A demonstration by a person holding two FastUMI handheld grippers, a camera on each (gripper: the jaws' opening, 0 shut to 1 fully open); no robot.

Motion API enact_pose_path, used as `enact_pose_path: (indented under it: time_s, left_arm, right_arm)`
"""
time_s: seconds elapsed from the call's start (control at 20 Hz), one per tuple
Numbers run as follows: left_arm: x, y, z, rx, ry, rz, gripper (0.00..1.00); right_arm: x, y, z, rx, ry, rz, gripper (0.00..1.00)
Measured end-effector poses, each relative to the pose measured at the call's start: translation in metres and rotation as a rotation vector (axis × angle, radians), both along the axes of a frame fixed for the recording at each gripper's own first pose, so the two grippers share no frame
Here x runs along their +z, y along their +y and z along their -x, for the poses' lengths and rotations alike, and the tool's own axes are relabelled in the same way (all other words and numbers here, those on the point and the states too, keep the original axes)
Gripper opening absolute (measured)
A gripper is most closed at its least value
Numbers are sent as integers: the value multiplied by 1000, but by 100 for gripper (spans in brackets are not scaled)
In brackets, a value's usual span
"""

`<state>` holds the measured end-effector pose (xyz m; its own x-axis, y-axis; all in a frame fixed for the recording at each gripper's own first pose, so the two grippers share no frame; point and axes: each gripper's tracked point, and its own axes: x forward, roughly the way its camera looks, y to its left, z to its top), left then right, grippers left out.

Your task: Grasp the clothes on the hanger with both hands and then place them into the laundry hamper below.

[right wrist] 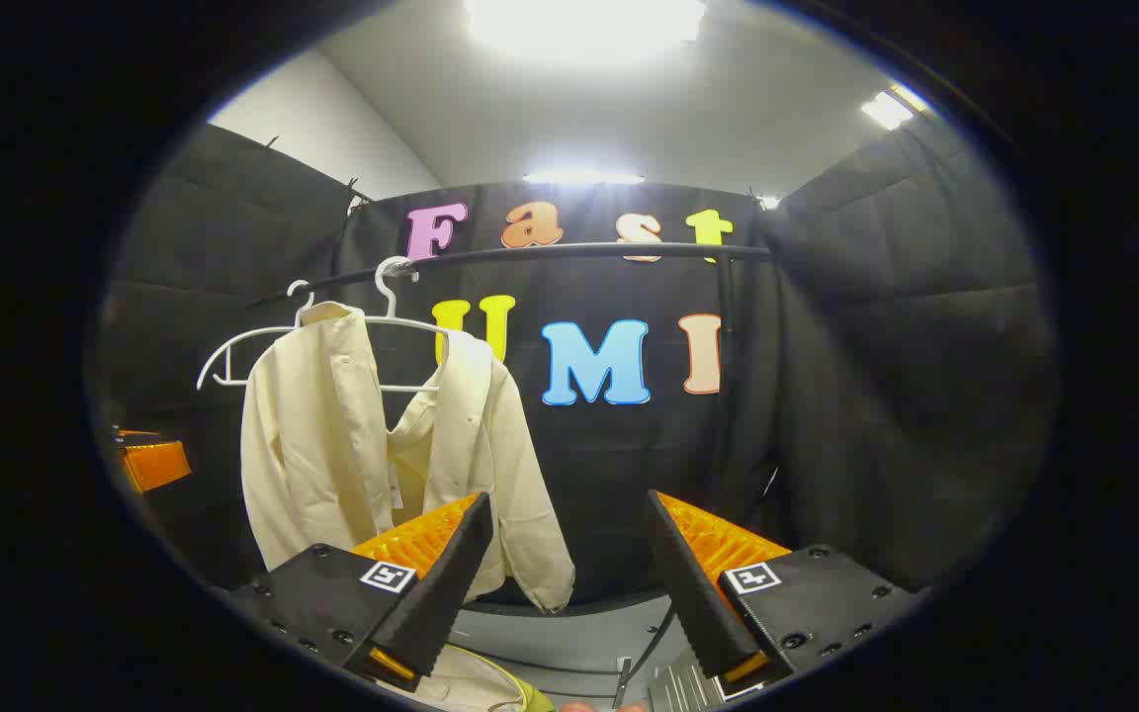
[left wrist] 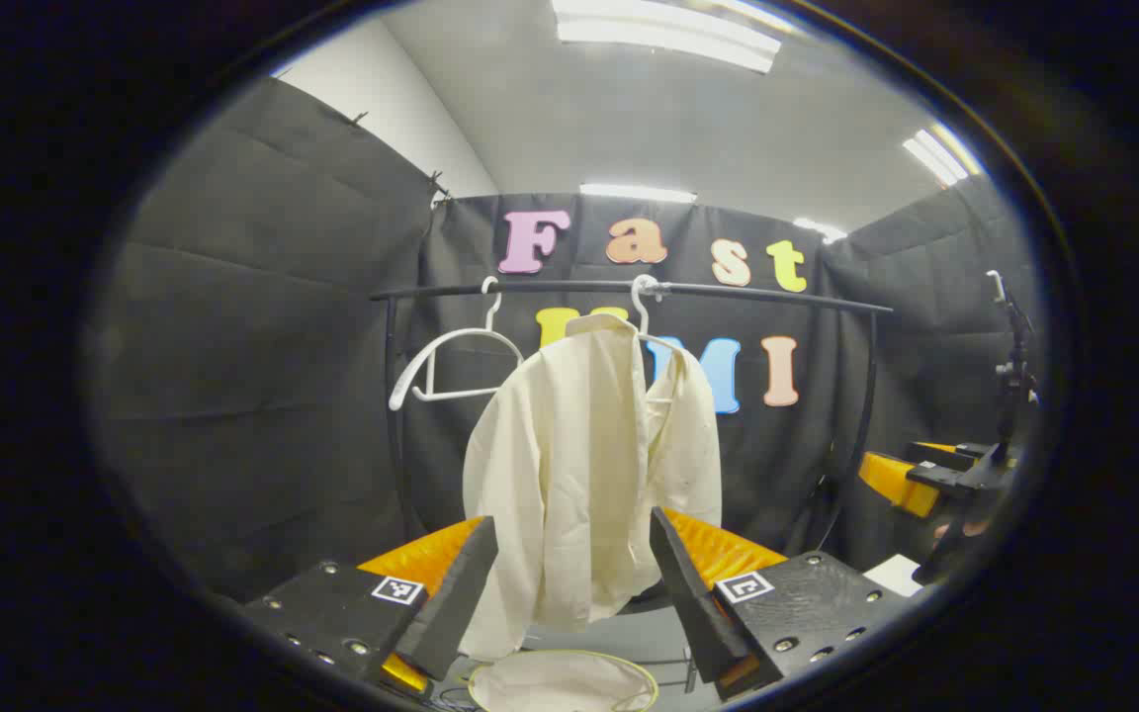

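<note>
Left gripper (left wrist: 569, 564) spread, nothing between fingers; cream shirt (left wrist: 589, 465) hanging straight ahead, apart. Right gripper (right wrist: 565, 554) likewise spread, shirt ahead to its left. Shirt on hanger (right wrist: 401, 326) under rail (left wrist: 629, 289), hamper (left wrist: 565, 682) below shirt.

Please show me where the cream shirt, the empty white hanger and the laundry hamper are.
cream shirt (left wrist: 579, 475), left gripper view, on its front panel.
empty white hanger (left wrist: 451, 366), left gripper view, on the space-spanning arm near its shoulder.
laundry hamper (left wrist: 569, 658), left gripper view, on its top rim.
</note>
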<state>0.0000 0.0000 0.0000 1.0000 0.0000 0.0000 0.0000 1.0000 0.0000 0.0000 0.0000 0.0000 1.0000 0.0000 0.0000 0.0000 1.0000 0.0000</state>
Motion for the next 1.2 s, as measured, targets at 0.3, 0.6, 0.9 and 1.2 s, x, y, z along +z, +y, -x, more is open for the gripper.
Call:
enact_pose_path:
  time_s: [0.3,0.6,0.9,1.2]
  left_arm:
    - [-7,-4,-7,-8,8,-3,90]
    - [-7,-1,-3,-13,24,19,91]
    - [-10,-8,-29,22,40,10,91]
    - [-7,-24,-46,79,46,10,91]
  right_arm:
    - [0,0,-6,-13,11,-3,97]
    - [7,8,-17,-9,19,-10,98]
    - [4,-4,-32,-16,32,-30,98]
    - [-7,-20,-59,11,56,-32,98]
